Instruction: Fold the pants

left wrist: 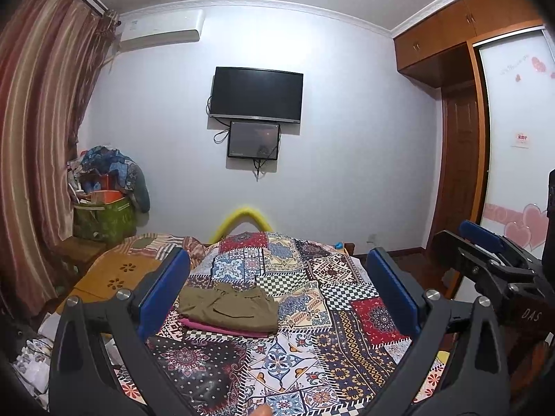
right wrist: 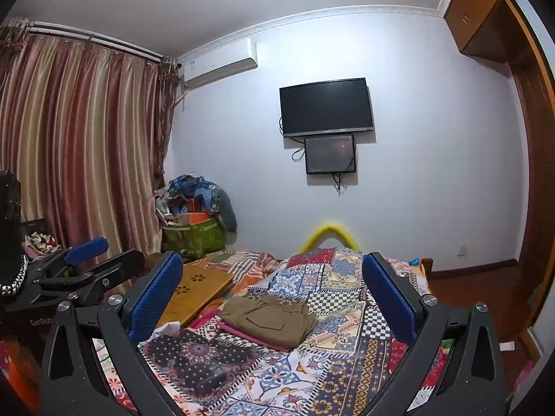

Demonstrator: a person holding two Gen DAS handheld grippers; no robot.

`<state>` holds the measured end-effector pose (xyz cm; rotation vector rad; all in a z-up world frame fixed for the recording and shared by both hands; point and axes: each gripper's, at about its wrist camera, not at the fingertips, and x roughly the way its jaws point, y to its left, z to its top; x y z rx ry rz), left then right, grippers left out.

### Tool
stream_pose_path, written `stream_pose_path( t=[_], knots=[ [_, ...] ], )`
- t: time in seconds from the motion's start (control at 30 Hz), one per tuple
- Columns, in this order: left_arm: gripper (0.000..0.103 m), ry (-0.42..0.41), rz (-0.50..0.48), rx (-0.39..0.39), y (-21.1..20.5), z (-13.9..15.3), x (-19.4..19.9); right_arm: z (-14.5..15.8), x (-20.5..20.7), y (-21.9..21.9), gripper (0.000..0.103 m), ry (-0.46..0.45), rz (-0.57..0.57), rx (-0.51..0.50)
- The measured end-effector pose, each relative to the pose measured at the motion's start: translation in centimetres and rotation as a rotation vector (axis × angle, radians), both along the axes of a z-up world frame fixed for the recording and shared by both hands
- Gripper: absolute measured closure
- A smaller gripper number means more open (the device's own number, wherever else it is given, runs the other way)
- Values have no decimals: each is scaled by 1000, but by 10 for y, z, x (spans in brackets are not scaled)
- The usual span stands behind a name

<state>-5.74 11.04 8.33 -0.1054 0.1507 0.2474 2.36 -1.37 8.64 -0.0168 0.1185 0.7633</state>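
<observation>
Folded olive-brown pants (left wrist: 230, 306) (right wrist: 269, 317) lie on a folded pink garment (left wrist: 222, 327) (right wrist: 242, 333) in the middle of a patchwork bedspread (left wrist: 295, 357) (right wrist: 295, 374). My left gripper (left wrist: 277, 294) hovers above the bed, open, its blue pads wide apart with nothing between them. My right gripper (right wrist: 274, 294) is also open and empty, held back from the pants. In the left wrist view the right gripper (left wrist: 492, 260) shows at the right edge; the right wrist view has the left gripper (right wrist: 79, 270) at its left edge.
A wooden board (left wrist: 114, 274) (right wrist: 194, 291) lies on the bed's left side. A green bag piled with clutter (left wrist: 104, 215) (right wrist: 194, 232) stands in the corner by the curtain (right wrist: 76, 145). A TV (left wrist: 256, 93) hangs on the far wall, a wardrobe (left wrist: 461, 138) at right.
</observation>
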Motion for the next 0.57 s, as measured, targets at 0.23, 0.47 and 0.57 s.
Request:
stream_pose_path(
  t=[0.23, 0.47, 0.57],
  knots=[
    [0, 2, -1, -3, 0, 0, 2, -1, 0, -1, 0, -1, -4, 0],
    [0, 6, -5, 12, -4, -3, 3, -1, 3, -1, 0, 8, -2, 2],
    [0, 6, -7, 15, -6, -4, 4, -1, 4, -1, 0, 9, -3, 1]
  ],
)
